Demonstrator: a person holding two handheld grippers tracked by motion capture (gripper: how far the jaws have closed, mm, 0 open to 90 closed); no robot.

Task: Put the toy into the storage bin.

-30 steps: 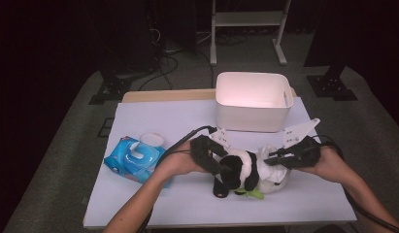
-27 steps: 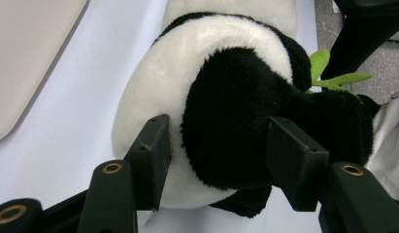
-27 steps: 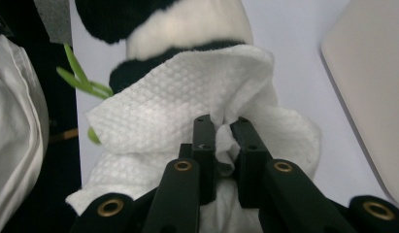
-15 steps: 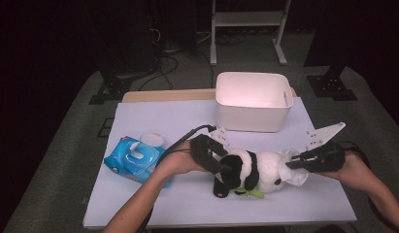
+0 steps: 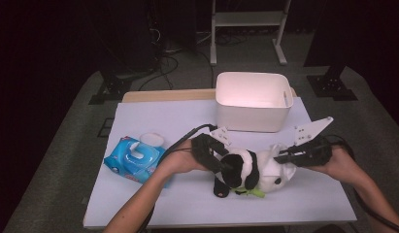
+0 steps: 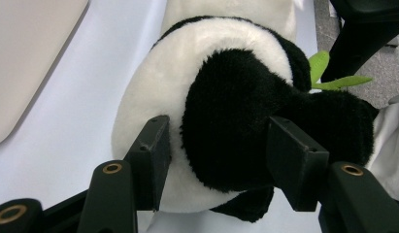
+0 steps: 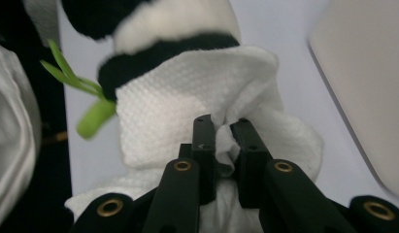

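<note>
Already the right gripper (image 7: pixel 222 127) has its jaws pinched on a white wipe (image 7: pixel 187 97) draped over the toy panda (image 5: pixel 245 170), whose head the left gripper (image 6: pixel 216 145) clamps on the table (image 5: pixel 163 116). Wiping seems underway, not finished; the wipes pack (image 5: pixel 134 158) and white bin (image 5: pixel 253 99) sit apart.

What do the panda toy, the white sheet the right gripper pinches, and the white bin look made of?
Panda toy: plush fabric, fuzzy matte pile. White sheet: probably a wipe or paper towel, dimpled weave, crumpled soft. Bin: likely plastic, smooth matte walls with rounded corners.
</note>
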